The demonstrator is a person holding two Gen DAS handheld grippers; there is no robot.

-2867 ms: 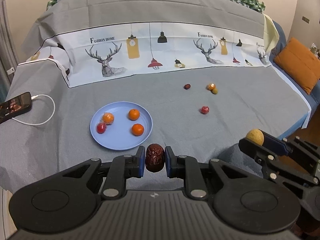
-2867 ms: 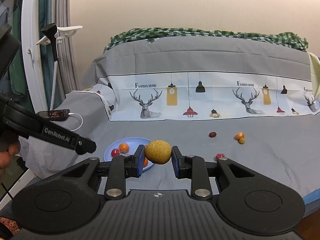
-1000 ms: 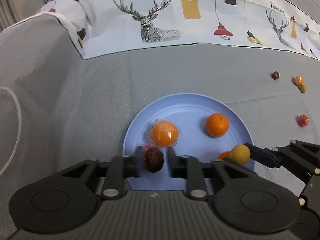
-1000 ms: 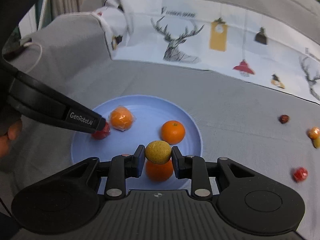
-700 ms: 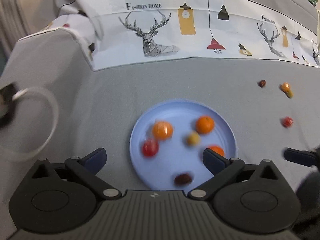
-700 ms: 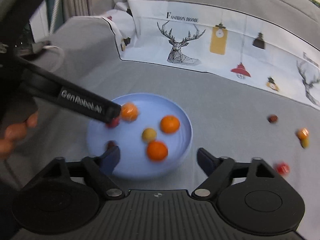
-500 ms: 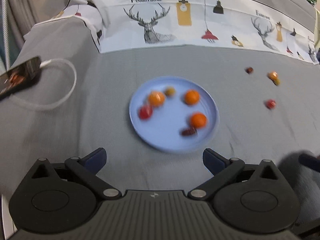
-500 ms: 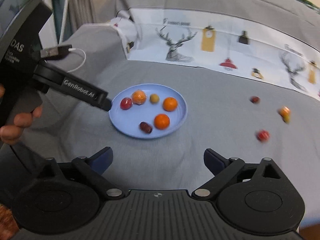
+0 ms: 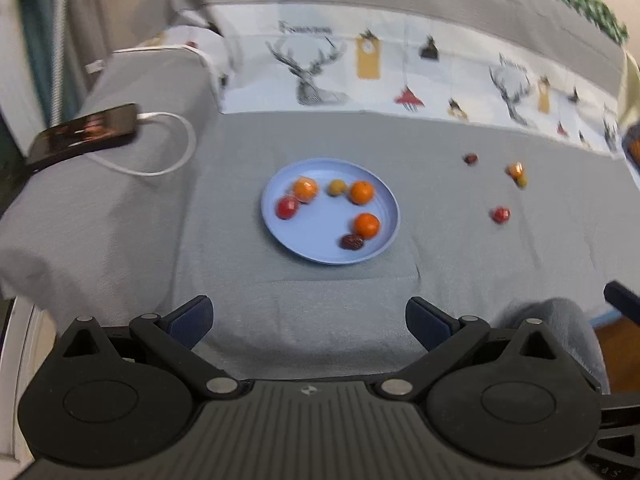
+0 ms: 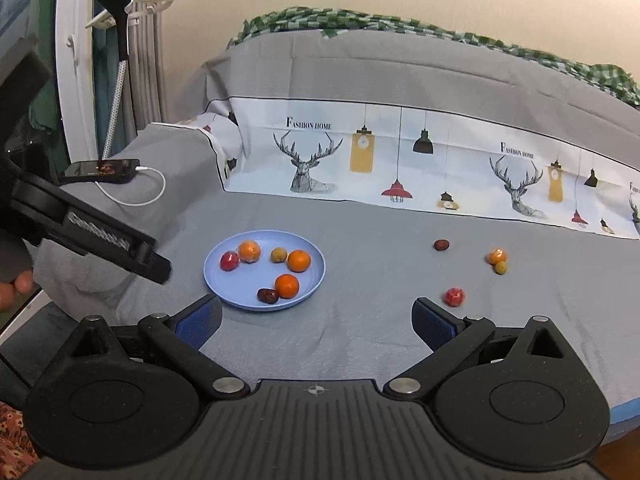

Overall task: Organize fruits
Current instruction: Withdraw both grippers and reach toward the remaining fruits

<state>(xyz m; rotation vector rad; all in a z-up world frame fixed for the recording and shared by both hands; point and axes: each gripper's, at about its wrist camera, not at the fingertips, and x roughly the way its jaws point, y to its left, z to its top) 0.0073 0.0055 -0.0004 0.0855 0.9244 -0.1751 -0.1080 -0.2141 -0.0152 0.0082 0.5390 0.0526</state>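
Plate (image 10: 224, 280) mid-sheet, clear of edges; left tool (image 9: 308, 322), right tool (image 10: 316, 322) wide open, empty.

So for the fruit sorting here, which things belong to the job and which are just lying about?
Part of the job:
- blue plate, six fruits on it
- four loose fruits: dark date, wrapped orange, small green fruit, wrapped red fruit

Lying about:
- phone
- white cable
- checked cloth
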